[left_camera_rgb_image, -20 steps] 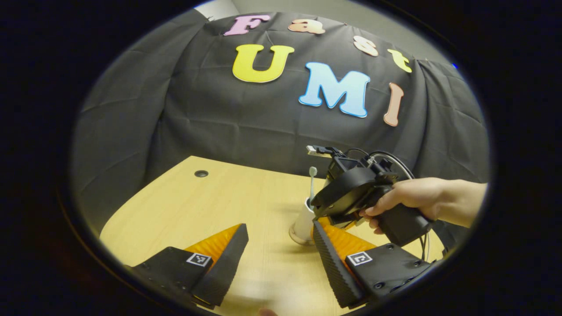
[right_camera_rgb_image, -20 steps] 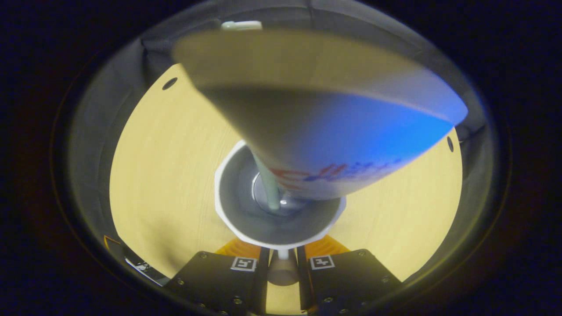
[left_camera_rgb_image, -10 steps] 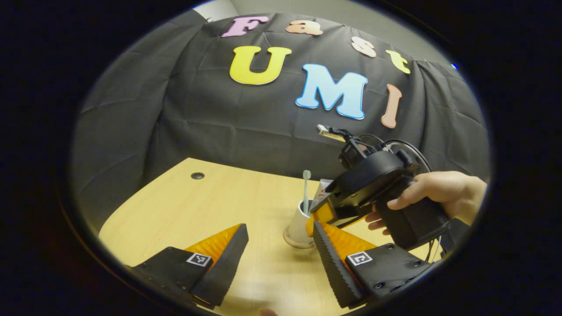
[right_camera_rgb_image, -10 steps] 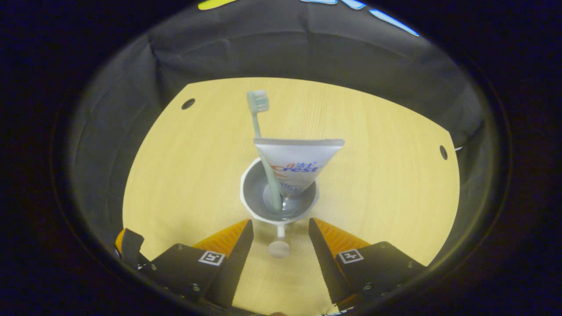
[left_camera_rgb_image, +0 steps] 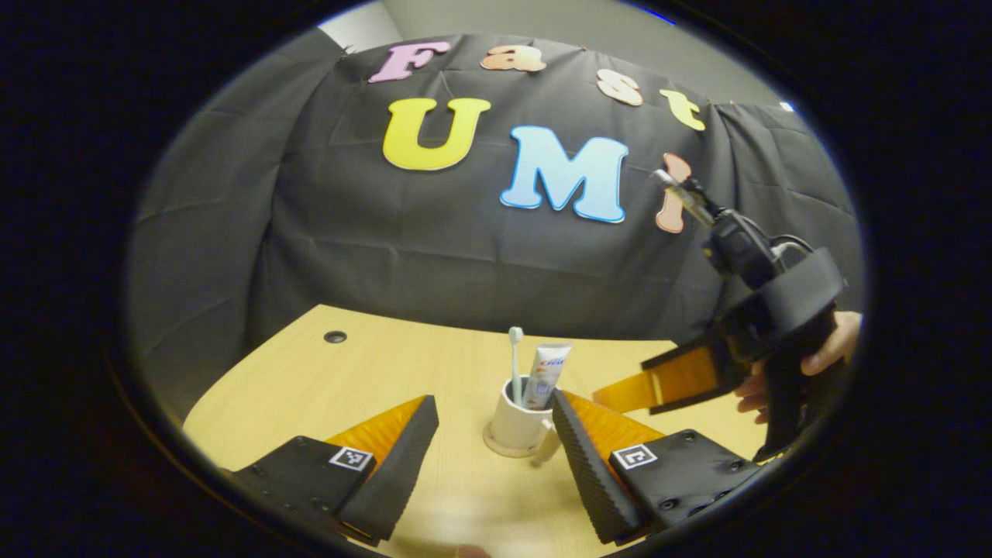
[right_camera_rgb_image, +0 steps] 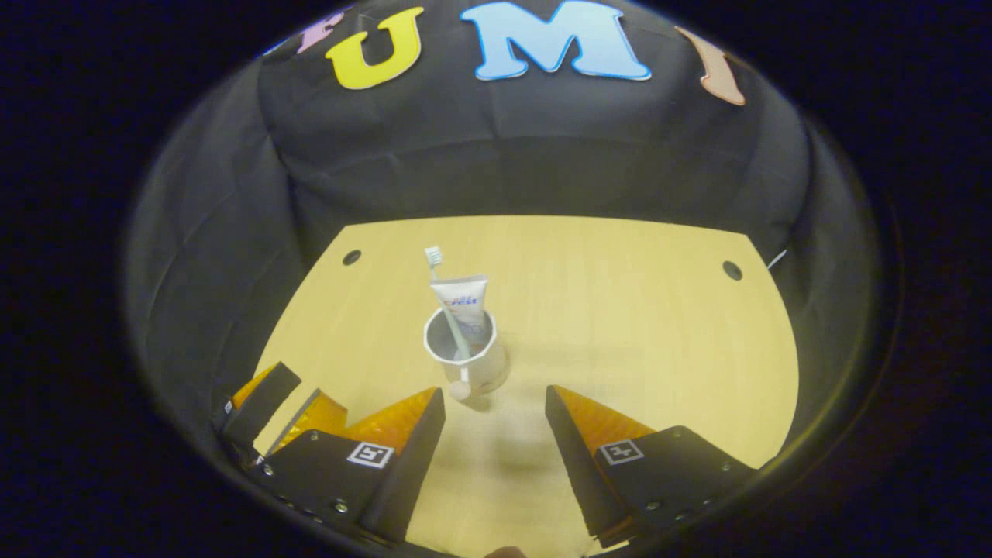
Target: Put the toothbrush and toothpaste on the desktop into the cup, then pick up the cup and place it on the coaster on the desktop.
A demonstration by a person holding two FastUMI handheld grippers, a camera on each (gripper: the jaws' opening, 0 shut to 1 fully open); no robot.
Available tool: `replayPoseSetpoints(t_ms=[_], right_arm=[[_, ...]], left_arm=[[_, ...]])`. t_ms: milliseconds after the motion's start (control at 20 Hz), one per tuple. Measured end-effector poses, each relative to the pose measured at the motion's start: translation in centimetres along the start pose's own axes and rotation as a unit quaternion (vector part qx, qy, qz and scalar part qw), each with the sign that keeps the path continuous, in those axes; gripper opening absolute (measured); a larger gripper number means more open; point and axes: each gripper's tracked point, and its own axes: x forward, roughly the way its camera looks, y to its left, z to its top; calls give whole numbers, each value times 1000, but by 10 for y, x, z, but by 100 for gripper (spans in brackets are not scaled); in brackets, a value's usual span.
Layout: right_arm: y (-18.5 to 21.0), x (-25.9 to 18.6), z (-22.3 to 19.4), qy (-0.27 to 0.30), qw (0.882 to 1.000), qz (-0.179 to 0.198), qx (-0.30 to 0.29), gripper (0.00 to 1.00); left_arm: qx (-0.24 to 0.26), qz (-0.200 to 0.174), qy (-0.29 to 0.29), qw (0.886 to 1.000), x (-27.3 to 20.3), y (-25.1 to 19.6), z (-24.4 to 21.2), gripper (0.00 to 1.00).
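A white cup (left_camera_rgb_image: 518,422) stands on the wooden table with a pale green toothbrush (left_camera_rgb_image: 514,358) and a white toothpaste tube (left_camera_rgb_image: 547,370) upright in it. A tan round coaster (left_camera_rgb_image: 496,449) shows under its base. My left gripper (left_camera_rgb_image: 494,404) is open and low, with the cup just beyond its fingertips. The right gripper (left_camera_rgb_image: 620,397) hangs open to the right of the cup, held by a hand (left_camera_rgb_image: 831,355). In the right gripper view the cup (right_camera_rgb_image: 474,363), toothbrush (right_camera_rgb_image: 435,273) and tube (right_camera_rgb_image: 463,304) lie ahead of my open right gripper (right_camera_rgb_image: 494,397), apart from it. The left gripper (right_camera_rgb_image: 267,399) sits at lower left.
The table (right_camera_rgb_image: 635,325) is light wood with a curved far edge against the black cloth wall. Small round holes sit near its back corners (right_camera_rgb_image: 352,256) (right_camera_rgb_image: 731,270), one of them in the left gripper view (left_camera_rgb_image: 335,337).
The right gripper opened, let go of the toothpaste tube in the cup, and drew back up and to the right. The left gripper has hardly moved.
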Motion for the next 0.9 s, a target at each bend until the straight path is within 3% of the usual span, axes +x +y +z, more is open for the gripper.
replayPoseSetpoints(t_ms=[200, 350, 400, 500, 900], right_arm=[[-41, -51, 6, -85, 996, -40, 2, 81], [-74, -86, 15, -154, 985, -76, -8, 81], [-85, -96, 17, -180, 979, -91, -13, 81], [-99, -114, 22, -230, 966, -111, -29, 81], [-125, -164, 35, -371, 912, -142, -101, 81]], left_arm=[[5, -8, -23, 1000, 2, -30, 21, 96], [12, -9, -45, 999, -1, -52, 43, 96], [16, -9, -53, 998, -5, -58, 49, 99], [25, -5, -69, 997, -12, -72, 59, 94], [23, 23, -153, 988, -50, -101, 92, 93]])
